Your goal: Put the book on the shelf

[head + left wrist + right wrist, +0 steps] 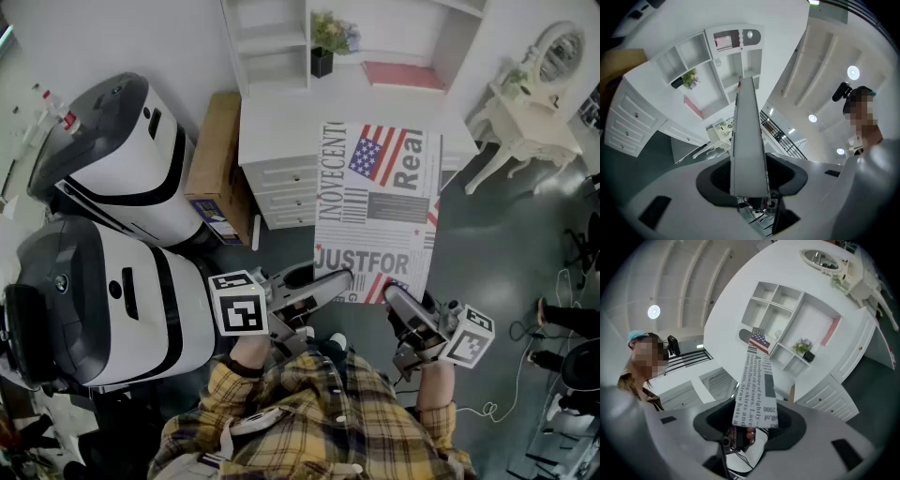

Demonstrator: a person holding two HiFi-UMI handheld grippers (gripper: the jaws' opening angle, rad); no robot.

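The book point(380, 211), its cover printed like a newspaper with a flag, was held in the air between both grippers, above the floor and just in front of the white bench point(281, 122) with drawers. The left gripper point(328, 281) had its fingers point(679, 187) closed on the book's near left edge, and the right gripper point(398, 302) was clamped the same way on its near right corner. Beyond the book stood the white shelf point(272, 47), with a potted plant point(328, 42) in it.
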